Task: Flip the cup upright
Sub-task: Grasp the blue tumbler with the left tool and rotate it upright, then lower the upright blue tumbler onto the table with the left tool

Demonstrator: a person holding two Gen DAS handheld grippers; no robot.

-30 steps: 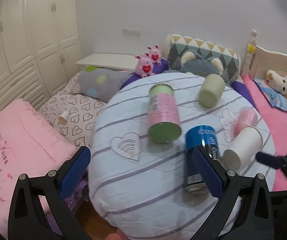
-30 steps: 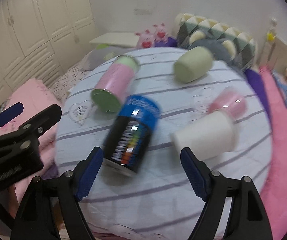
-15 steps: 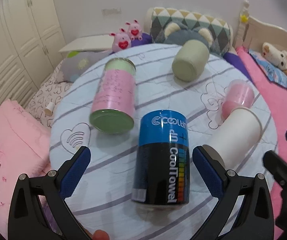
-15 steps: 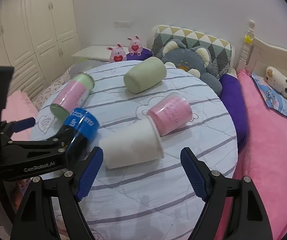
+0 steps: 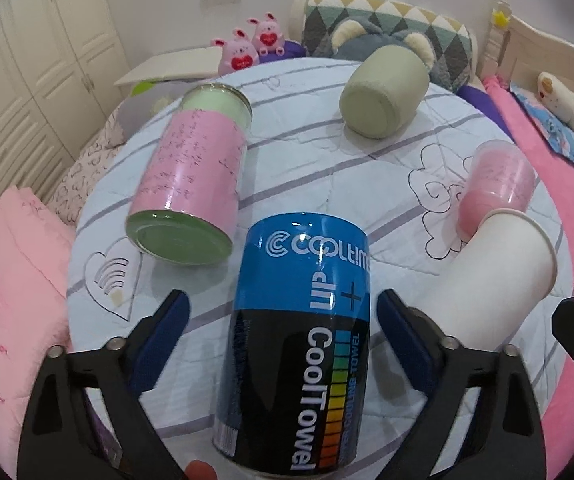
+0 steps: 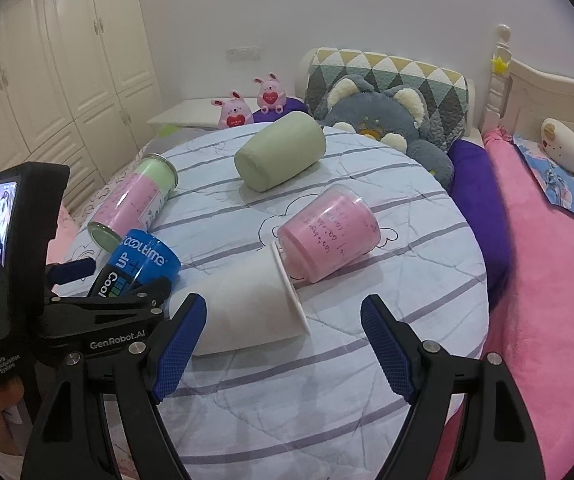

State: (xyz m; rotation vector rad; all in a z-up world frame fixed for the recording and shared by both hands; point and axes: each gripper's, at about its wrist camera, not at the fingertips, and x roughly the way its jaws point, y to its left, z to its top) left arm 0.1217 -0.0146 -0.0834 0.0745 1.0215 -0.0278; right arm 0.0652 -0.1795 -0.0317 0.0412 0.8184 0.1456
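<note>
Several cups lie on their sides on a round striped table (image 5: 307, 168). A blue and black "CoolTowel" can (image 5: 299, 340) lies between the open fingers of my left gripper (image 5: 283, 320), with gaps on both sides; it also shows in the right wrist view (image 6: 139, 264). A white paper cup (image 6: 247, 308) lies just ahead of my open right gripper (image 6: 283, 332), its rim against a pink cup (image 6: 331, 232). A tall pink and green cup (image 5: 191, 176) and a pale green cup (image 5: 383, 96) lie farther off.
Pink bedding (image 6: 547, 300) lies right of the table, a pink cushion (image 5: 7, 300) to its left. Plush toys and a patterned pillow (image 6: 387, 76) sit behind. White wardrobes (image 6: 47, 60) stand at the left. The left gripper's body (image 6: 27, 280) is beside the white cup.
My left gripper has moved forward so the blue can now sits between its fingers. My right gripper has drawn a little nearer to the white cup.
</note>
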